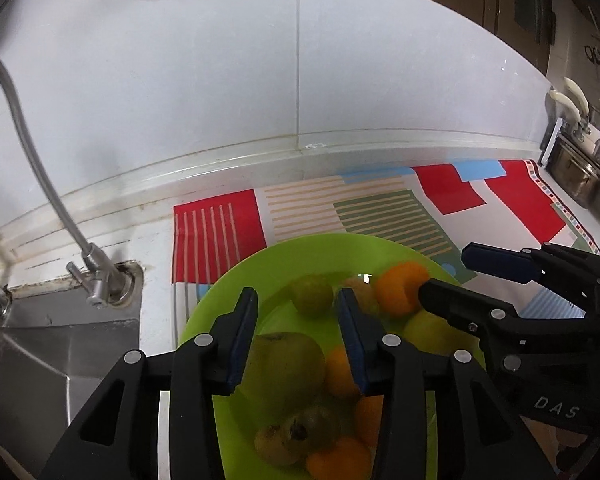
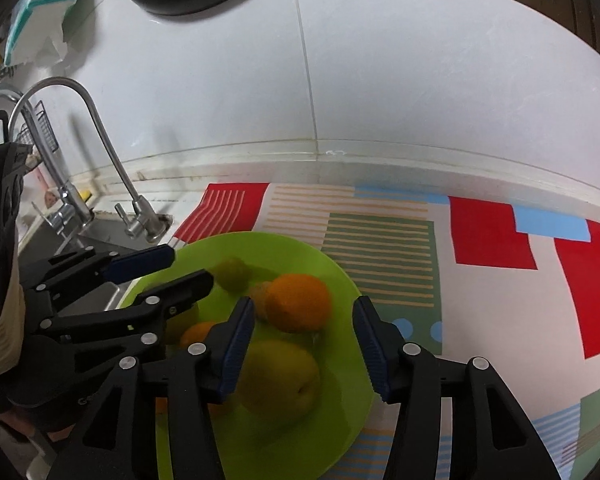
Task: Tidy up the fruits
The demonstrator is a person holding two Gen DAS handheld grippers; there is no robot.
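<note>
Left tongs (image 1: 298,336) and right tongs (image 2: 304,344) hung spread, empty, over the green plate (image 1: 228,304), probably picking which fruit to sort.

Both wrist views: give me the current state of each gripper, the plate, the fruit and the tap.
left gripper: open, above the plate, holding nothing.
right gripper: open, above the plate, holding nothing.
green plate: on the patterned mat, loaded with fruit.
oranges: loose on the plate.
green fruits: loose on the plate.
tap: no water visible.
</note>
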